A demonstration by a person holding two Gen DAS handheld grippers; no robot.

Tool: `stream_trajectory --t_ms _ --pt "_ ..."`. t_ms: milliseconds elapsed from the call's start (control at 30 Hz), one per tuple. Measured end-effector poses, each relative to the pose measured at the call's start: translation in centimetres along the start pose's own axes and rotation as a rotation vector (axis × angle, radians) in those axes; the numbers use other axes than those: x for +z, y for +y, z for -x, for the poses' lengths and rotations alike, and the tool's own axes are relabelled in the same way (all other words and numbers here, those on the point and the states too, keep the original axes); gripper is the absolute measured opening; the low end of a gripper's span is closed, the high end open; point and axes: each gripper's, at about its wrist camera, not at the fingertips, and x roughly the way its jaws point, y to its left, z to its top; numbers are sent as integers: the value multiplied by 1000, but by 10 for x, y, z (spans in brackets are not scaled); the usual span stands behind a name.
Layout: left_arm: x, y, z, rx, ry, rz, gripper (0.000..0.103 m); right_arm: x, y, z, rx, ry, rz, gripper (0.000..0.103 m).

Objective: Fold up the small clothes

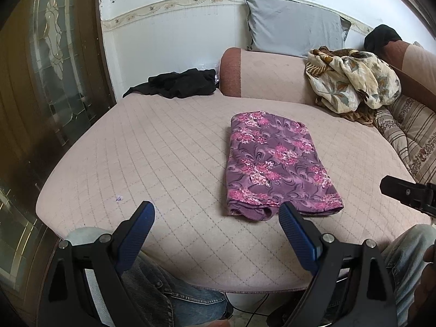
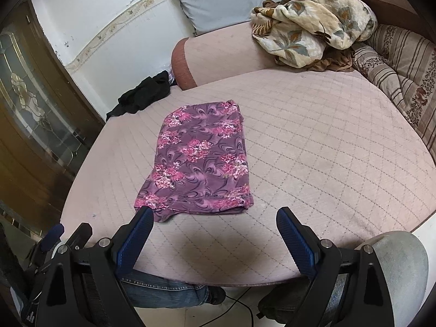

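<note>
Purple floral garment (image 1: 278, 163) lay folded flat mid-table on the quilted cover (image 1: 163, 147), both the left gripper (image 1: 216, 218) and right gripper (image 2: 215, 223) wide open, empty, near its hem; likely next: pinch the 2 near corners evenly.
</note>
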Motion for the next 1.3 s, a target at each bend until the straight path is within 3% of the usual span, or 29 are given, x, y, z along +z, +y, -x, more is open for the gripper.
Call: stream_trajectory --t_ms 800,1133,1300 --pt "26 3 15 5 -7 13 92 20 2 1 48 -12 -29 95" --pt "37 1 9 7 1 11 92 28 1 6 18 -34 14 95" --pt "40 -2 5 13 16 1 92 34 -12 2 20 -28 -24 95"
